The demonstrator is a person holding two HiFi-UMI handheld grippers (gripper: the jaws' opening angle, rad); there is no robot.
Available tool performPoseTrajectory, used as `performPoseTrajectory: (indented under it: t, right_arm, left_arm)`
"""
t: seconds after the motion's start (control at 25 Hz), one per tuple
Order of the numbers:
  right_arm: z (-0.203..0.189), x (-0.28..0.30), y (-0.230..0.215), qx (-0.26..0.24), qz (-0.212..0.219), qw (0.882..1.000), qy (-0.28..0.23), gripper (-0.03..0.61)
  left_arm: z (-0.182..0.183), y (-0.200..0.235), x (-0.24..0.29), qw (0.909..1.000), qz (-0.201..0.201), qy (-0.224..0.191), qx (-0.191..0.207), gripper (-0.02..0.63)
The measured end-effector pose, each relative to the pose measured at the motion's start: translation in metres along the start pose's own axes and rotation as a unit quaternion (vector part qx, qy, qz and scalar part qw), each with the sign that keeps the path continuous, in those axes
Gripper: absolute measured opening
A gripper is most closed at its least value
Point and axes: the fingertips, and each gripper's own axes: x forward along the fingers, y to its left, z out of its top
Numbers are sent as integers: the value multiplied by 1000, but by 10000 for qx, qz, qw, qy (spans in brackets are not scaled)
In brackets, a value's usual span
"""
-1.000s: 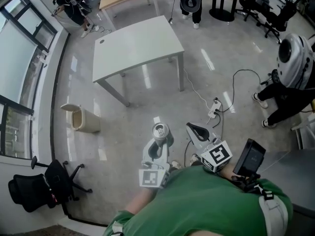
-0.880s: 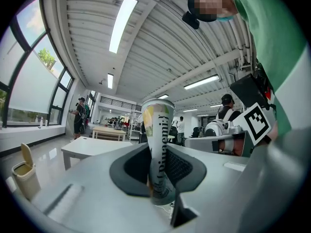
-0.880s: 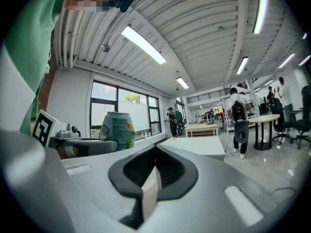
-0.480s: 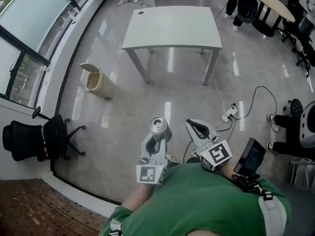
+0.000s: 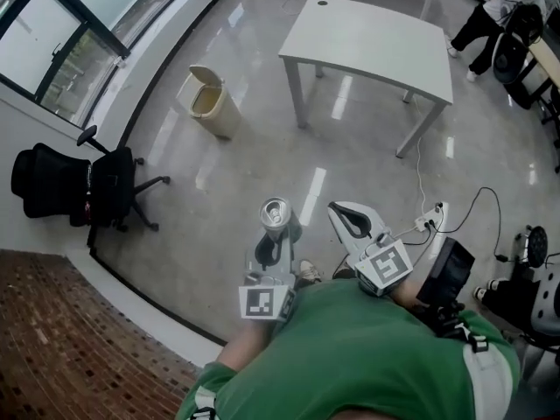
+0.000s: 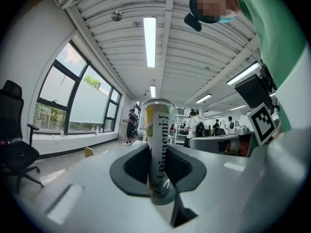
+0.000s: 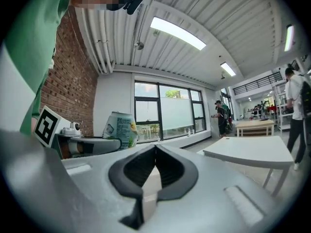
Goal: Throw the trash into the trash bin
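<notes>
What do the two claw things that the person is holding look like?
The left claw and the right claw are both pale grey plastic, with black pads lining their rounded jaws. Each one carries a white marker cube with a black square pattern, left and right. The person wears a green shirt.

The body is clothed in a green shirt, crossed at its right shoulder by a grey strap with a black buckle. Ahead of the shirt, the left gripper and right gripper are formed as pale grey shells with black jaw linings. Each carries a white cube with black square markers, the left cube and the right cube, close to the shirt.
</notes>
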Motion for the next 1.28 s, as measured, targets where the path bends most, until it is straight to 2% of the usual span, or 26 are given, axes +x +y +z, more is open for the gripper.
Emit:
performPoseTrajectory:
  t: [0.2,0.4,0.64,0.84,1.28]
  right_arm:
    - [-1,41,29,-74,326,9994,32,3]
    - [0,82,57,-131,542,9984,35,3]
    - [-3,121,88,-281,1016,9942,205,3]
    - [2,155,94,-496,1328,9894,310,3]
    - [5,236,77,-485,1954,9791,284,3]
  left_arm:
    - [0,52,-17,9987,496,61,-22,60]
    - [-2,95,-37,9978,663,-87,-38,61]
    - [-1,135,-49,9946,1025,-140,-110,60]
    - [-2,161,-47,9904,1361,-142,-177,60]
    - [9,221,-3,9775,2109,-80,-38,61]
